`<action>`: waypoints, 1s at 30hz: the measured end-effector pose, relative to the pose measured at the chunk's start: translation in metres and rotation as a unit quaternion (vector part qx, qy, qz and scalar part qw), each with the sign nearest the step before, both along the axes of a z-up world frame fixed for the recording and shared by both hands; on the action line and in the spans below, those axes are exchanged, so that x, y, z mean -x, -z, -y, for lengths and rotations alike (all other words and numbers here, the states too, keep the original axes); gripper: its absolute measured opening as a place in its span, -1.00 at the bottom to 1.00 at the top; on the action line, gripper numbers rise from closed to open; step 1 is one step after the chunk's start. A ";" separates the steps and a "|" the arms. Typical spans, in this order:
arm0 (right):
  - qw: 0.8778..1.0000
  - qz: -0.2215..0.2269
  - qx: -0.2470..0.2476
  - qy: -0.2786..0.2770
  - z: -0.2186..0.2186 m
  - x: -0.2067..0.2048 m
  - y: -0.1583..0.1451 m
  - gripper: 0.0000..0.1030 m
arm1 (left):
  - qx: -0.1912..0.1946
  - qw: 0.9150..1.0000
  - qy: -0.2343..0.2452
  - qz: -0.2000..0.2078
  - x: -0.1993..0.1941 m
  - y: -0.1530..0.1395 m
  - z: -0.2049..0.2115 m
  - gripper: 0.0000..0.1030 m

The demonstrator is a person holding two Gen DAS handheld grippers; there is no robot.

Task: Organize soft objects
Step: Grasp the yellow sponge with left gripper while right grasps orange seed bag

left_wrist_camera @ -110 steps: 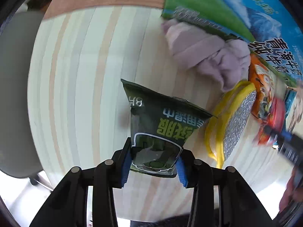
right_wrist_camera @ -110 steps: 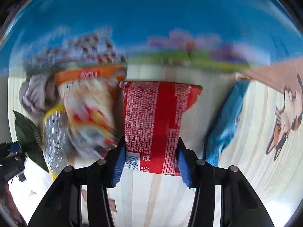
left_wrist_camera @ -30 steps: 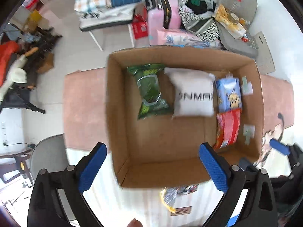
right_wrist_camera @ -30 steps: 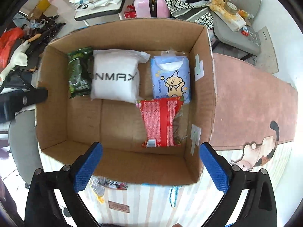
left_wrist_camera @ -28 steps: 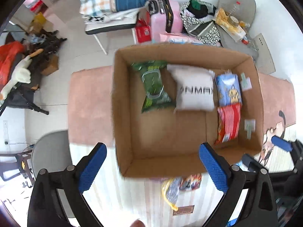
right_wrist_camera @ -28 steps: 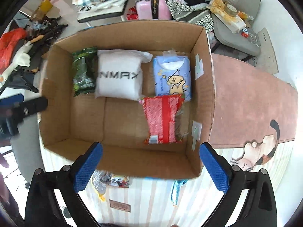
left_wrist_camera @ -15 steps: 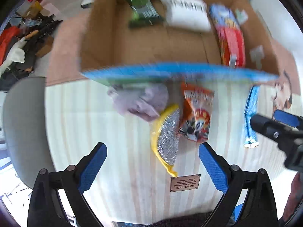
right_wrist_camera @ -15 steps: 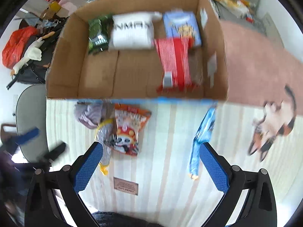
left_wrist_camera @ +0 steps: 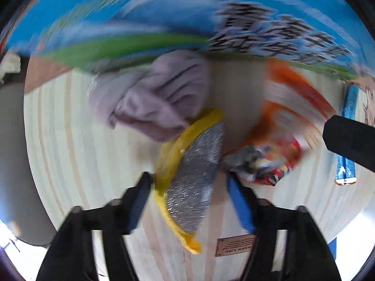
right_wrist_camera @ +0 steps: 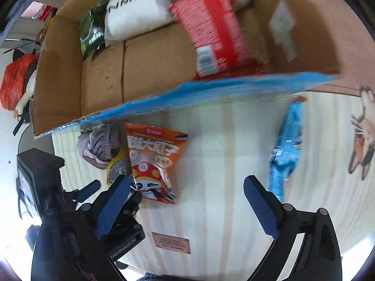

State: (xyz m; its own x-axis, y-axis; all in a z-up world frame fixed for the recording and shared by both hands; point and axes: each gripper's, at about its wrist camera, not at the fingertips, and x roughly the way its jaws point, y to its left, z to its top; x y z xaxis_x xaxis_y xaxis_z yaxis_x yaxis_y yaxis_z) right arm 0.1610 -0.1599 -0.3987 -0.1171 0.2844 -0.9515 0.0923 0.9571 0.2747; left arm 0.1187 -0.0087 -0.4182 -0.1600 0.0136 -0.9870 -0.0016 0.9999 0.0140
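Observation:
A yellow and silver scrub pad lies on the striped table between the fingers of my left gripper, which is open around it, jaws apart from its sides. A crumpled lilac cloth lies just behind it, an orange snack bag to its right. My right gripper is open and empty, above the table between the orange snack bag and a blue packet. The cardboard box behind holds a red packet, a white pack and a green bag.
The box's blue printed front wall stands close behind the loose items. A small brown plaque is fixed to the table near the front edge. A grey chair stands left of the table. The left gripper's body shows at the right wrist view's lower left.
Both grippers have dropped from above the box to the table in front of it. My left gripper has narrowed around the scrub pad; the right stays wide open.

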 end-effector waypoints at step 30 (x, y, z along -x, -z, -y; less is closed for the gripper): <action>0.986 -0.032 0.121 -0.113 -0.043 0.037 0.013 -0.06 | 0.020 0.996 -0.081 -0.014 0.038 0.018 -0.051 0.00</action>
State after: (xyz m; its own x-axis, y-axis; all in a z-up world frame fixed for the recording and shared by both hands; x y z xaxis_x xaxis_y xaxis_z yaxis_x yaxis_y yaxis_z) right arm 0.1241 -0.1172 -0.4119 -0.2141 0.0098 -0.9768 -0.1213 0.9919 0.0366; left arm 0.0804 0.0418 -0.4358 -0.1839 -0.0545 -0.9814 -0.1626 0.9864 -0.0243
